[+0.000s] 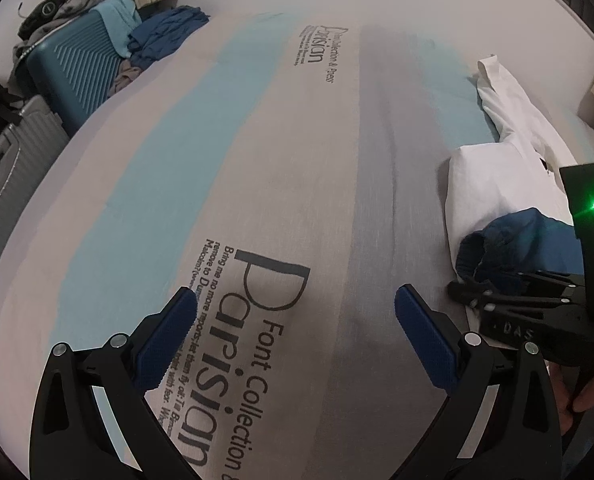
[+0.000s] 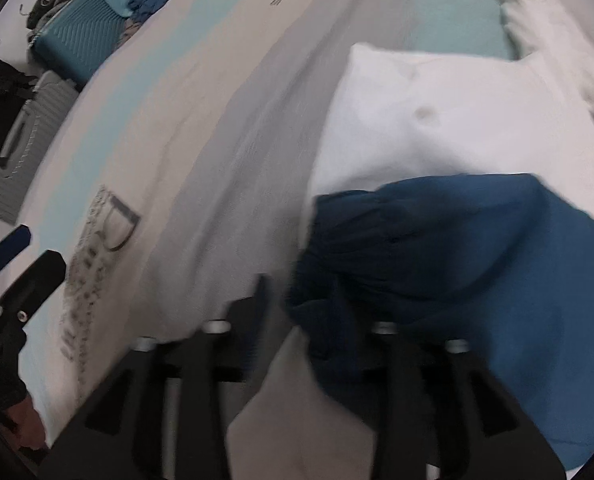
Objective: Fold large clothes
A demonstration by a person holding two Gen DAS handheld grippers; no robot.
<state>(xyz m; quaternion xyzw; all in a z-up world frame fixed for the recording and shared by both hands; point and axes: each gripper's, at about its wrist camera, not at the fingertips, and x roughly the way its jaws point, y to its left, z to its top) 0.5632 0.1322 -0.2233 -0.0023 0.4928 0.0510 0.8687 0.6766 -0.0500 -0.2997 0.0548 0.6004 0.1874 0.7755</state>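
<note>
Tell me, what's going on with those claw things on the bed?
A person is folding clothes with two hand-held grippers. The right gripper is closed on a dark blue garment, which lies partly over a white garment on the printed bedsheet. The left gripper is open and empty above the sheet.

The right wrist view is motion-blurred throughout. There the right gripper (image 2: 297, 304) is smeared, and the blue garment (image 2: 477, 272) drapes over its right finger, so whether it is clamped cannot be told. The garment runs off the right edge. The bed sheet (image 2: 201, 128) lettering is unreadable. In the left wrist view, the teal suitcase (image 1: 77, 68) is half buried under clothes.
</note>
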